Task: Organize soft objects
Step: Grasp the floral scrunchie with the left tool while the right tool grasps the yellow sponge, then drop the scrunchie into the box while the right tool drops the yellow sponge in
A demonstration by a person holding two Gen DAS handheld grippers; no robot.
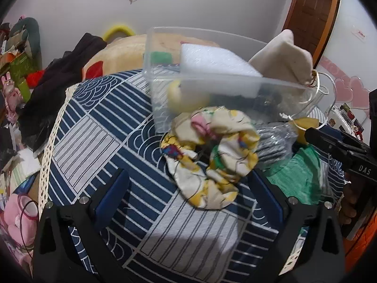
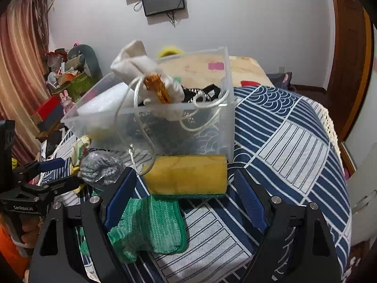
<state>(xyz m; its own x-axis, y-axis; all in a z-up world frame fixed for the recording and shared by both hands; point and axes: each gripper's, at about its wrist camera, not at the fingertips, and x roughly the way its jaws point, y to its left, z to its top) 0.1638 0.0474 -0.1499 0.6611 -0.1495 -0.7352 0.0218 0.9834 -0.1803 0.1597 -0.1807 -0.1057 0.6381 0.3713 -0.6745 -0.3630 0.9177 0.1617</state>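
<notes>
A clear plastic bin (image 1: 165, 108) (image 2: 207, 136) stands on the blue patterned cloth (image 1: 99, 141) (image 2: 294, 141). It holds a white foam block (image 1: 212, 59), a cream drawstring bag (image 1: 282, 59) (image 2: 141, 63) draped over its rim, and dark items. A crumpled yellow-and-white printed cloth (image 1: 212, 155) lies in front of the bin, between my open left gripper's (image 1: 188, 179) fingers. A yellow sponge (image 2: 186, 174) and a green mesh cloth (image 2: 150, 226) (image 1: 297, 176) lie between my open right gripper's (image 2: 186, 186) fingers. A grey scrubber in a clear bag (image 1: 273, 143) (image 2: 101, 165) lies beside them.
A bed with a beige cover (image 1: 122, 54) (image 2: 245, 68) stands behind the table. Clutter and boxes (image 2: 66, 75) pile at the left, with dark clothing (image 1: 61, 70). A wooden door (image 1: 313, 11) is at the right. The cloth's lace edge (image 2: 329, 122) marks the table's rim.
</notes>
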